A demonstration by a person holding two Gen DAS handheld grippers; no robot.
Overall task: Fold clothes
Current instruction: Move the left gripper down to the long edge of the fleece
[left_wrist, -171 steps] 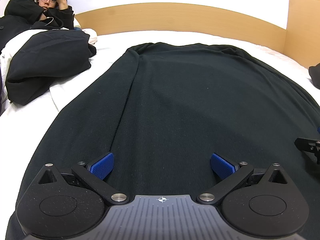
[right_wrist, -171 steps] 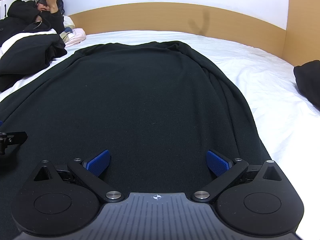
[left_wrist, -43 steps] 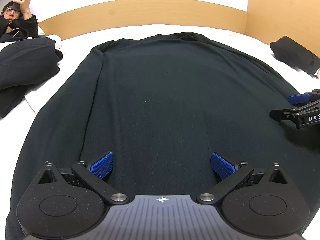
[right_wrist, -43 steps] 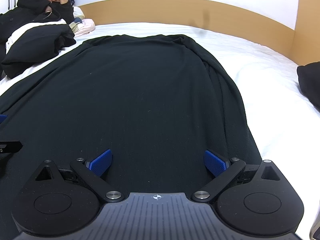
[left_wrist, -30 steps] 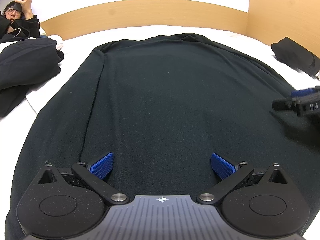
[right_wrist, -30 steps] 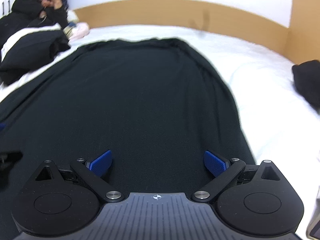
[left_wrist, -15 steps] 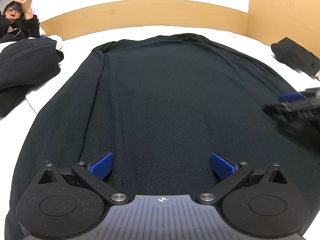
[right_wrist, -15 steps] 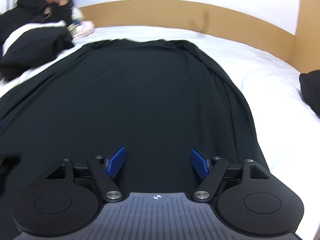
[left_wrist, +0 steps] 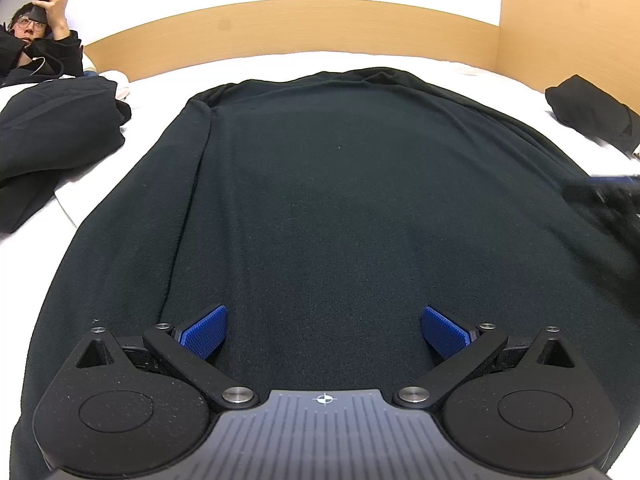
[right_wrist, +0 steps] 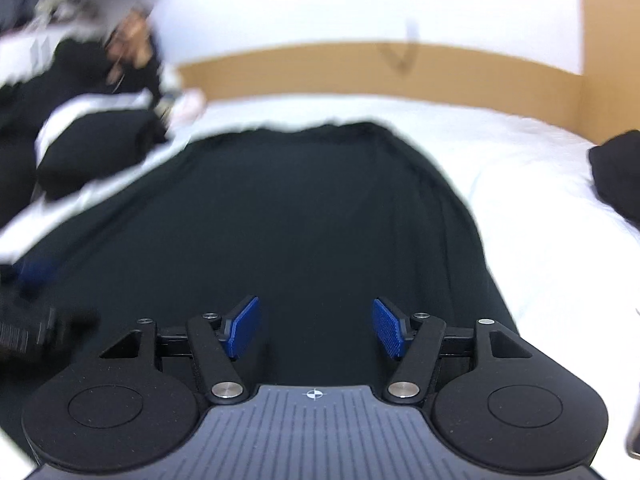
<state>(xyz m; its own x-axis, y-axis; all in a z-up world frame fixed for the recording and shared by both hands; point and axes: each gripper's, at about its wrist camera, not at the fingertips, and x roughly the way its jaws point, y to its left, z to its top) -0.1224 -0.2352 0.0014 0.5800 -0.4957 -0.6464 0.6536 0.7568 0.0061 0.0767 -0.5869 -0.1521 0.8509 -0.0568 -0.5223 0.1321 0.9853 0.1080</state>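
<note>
A large black garment [left_wrist: 340,200] lies spread flat on the white bed [left_wrist: 152,92], its far end near the headboard. My left gripper [left_wrist: 323,330] hovers over the garment's near edge, wide open, with only flat cloth under its blue pads. The right wrist view is blurred by motion. There the same black garment [right_wrist: 304,216] fills the middle. My right gripper [right_wrist: 316,328] hangs over its near right part; its jaws are closing, about half apart, and the pads press on nothing. The right gripper also shows as a dark blur [left_wrist: 604,196] at the left wrist view's right edge.
A wooden headboard [left_wrist: 300,24] runs along the far side. A person [left_wrist: 36,48] in dark clothes lies at the far left holding a phone, with a black bundle [left_wrist: 52,128] beside them. Another dark folded item [left_wrist: 588,112] lies on the sheet at the far right.
My right gripper's jaws have narrowed from wide open to about half. The right hand has shifted and turned, blurring its view. The left gripper and the garment have stayed still.
</note>
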